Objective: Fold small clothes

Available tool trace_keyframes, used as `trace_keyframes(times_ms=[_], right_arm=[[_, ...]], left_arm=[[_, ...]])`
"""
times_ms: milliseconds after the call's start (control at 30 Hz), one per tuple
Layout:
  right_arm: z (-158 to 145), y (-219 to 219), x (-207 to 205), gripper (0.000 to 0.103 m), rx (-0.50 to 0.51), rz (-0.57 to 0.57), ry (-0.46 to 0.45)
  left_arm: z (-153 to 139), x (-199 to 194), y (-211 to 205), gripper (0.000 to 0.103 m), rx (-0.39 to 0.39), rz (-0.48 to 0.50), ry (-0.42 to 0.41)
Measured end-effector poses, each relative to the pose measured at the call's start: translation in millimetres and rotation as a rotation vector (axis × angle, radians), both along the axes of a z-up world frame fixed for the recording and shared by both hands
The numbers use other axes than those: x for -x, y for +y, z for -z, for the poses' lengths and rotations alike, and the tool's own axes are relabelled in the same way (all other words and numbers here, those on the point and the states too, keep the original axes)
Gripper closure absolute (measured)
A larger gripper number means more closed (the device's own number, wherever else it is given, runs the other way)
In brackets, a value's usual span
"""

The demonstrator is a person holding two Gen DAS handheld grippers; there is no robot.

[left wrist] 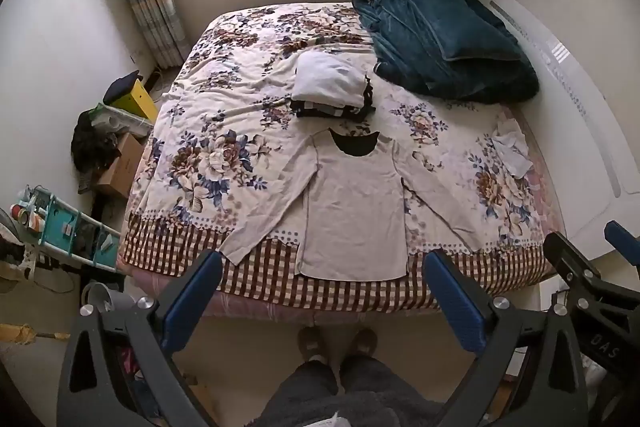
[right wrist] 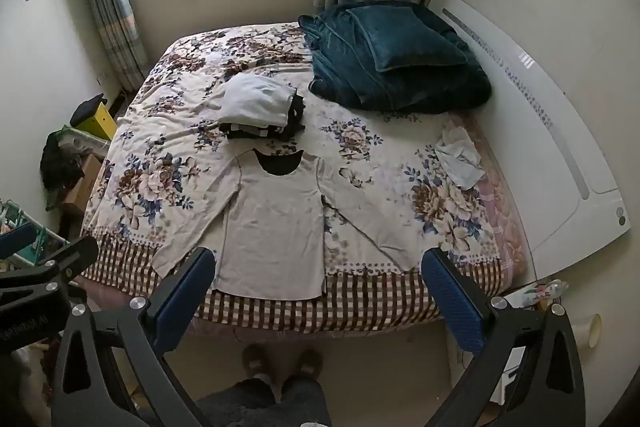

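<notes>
A small beige long-sleeved shirt (left wrist: 354, 203) (right wrist: 276, 223) lies flat on the flowered bed, sleeves spread, dark neckline toward the window, hem at the near edge. Behind it sits a pile of folded clothes (left wrist: 332, 87) (right wrist: 262, 107), white on top, dark below. A crumpled white garment (left wrist: 512, 147) (right wrist: 458, 157) lies at the right side of the bed. My left gripper (left wrist: 322, 269) is open, held above the near bed edge in front of the shirt's hem, nothing between its blue pads. My right gripper (right wrist: 318, 267) is open too, empty, hovering over the hem's right corner.
The bed (left wrist: 208, 115) (right wrist: 168, 163) has a checked border along its near edge. A dark teal blanket (left wrist: 448, 43) (right wrist: 396, 55) is piled at the back right by the white headboard (right wrist: 560, 163). Boxes and clutter (left wrist: 112, 147) crowd the floor at left. A person's legs and slippers (left wrist: 336, 343) stand by the bed.
</notes>
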State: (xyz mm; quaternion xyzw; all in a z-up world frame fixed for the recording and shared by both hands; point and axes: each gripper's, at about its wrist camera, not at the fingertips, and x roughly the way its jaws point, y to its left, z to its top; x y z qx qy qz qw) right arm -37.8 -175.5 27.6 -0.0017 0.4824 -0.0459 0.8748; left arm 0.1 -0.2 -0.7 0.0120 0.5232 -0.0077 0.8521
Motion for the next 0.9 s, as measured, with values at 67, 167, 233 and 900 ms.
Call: trace_keyframes(times_ms=[67, 167, 233, 900], right_arm=[[0, 0, 0, 0.000, -0.001, 0.000, -0.006], [0, 0, 0, 0.000, 0.000, -0.003, 0.005], [0, 0, 1, 0.000, -0.005, -0.004, 0.006], [-1, -1, -1, 0.000, -0.006, -0.014, 0.024]], left_arm=[[0, 0, 2, 0.000, 0.018, 0.003, 0.000], [1, 0, 3, 0.000, 0.012, 0.005, 0.003], [1, -1, 4, 0.000, 0.011, 0.005, 0.007], [3, 12, 21, 0.000, 0.015, -0.022, 0.003]])
